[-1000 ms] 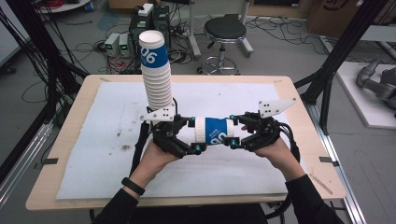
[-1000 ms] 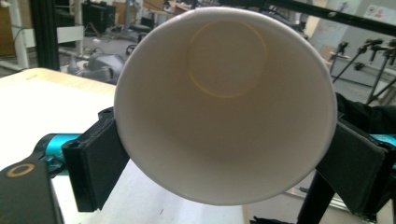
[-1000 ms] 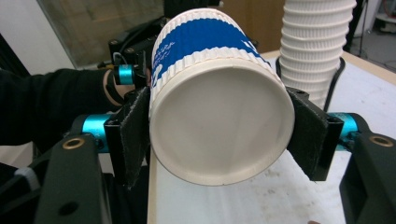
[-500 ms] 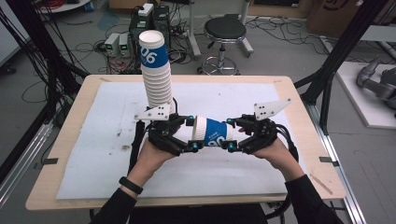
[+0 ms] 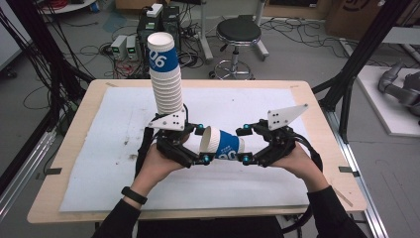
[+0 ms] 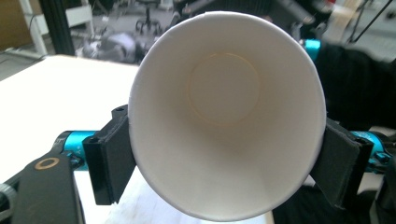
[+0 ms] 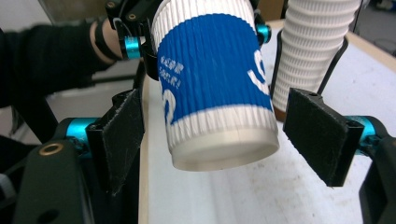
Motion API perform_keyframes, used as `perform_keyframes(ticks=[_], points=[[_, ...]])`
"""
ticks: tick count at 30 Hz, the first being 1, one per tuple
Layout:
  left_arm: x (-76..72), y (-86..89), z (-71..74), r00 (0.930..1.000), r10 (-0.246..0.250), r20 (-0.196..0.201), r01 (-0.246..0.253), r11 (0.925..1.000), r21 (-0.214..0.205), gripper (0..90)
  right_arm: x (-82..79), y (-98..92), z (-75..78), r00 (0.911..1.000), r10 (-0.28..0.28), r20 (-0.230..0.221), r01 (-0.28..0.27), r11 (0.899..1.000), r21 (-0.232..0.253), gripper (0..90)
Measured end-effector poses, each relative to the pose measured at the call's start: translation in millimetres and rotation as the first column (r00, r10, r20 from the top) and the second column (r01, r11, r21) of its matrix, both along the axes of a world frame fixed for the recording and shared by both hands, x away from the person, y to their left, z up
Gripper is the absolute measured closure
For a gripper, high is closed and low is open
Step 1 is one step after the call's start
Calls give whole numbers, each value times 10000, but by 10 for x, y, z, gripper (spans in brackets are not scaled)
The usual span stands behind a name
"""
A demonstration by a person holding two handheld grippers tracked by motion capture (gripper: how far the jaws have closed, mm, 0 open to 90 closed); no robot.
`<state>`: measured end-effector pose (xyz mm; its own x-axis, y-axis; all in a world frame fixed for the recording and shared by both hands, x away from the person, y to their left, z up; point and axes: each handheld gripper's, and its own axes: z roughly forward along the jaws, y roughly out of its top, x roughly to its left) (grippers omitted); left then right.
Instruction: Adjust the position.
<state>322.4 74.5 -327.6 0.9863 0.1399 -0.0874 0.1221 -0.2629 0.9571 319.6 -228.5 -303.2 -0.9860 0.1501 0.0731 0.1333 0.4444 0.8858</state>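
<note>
- High view: one paper cup lies level above the white mat, held between the two grippers; one tall stack of cups stands upright just behind the left gripper. A second ago the right gripper clamped the cup's base end; its jaws have just been opening and now stand off the cup. The left gripper has just been closing and pinches the cup near its rim.
- Judgement: the cup has passed from the right gripper to the left gripper; the next step is probably setting it on the stack.
- Left gripper view: the cup's open mouth faces the camera, both black pads pressed against its wall. Grip looks firm; rim slightly oval.
- Right gripper view: the cup's base sits between the pads with a clear gap on each side, untouched. The stack is beside it.
- Count: two grippers, two hands, one loose cup, one stack (its cups too many to count surely), one stool beyond the table.
</note>
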Motion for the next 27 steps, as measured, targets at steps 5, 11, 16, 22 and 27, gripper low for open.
perform_keyframes(ticks=[5, 11, 16, 22, 27], points=[[-24, -61, 8, 9997, -138, 209, 124, 9978, 656, 190, -6, 100, -59, 9998, 80, 196, -63, 9963, -856, 211], [-35, -73, 16, 9995, -262, 182, 251, 9980, 577, 191, -7, 218, -146, 9993, 361, 75, -343, 9855, -1659, 236], [-40, -72, 22, 9994, -306, 146, 299, 9985, 455, 190, -7, 223, -156, 9989, 432, 163, -397, 9842, -1726, 284], [-47, -75, 31, 9998, -113, 135, 114, 9999, -84, 160, 15, 189, -168, 9985, 544, -40, -545, 9920, -1139, 288], [-25, -18, 16, 9998, 15, -214, -45, 9901, -1401, 111, 42, 112, -150, 9992, 357, -200, -362, 9990, -265, 288]])
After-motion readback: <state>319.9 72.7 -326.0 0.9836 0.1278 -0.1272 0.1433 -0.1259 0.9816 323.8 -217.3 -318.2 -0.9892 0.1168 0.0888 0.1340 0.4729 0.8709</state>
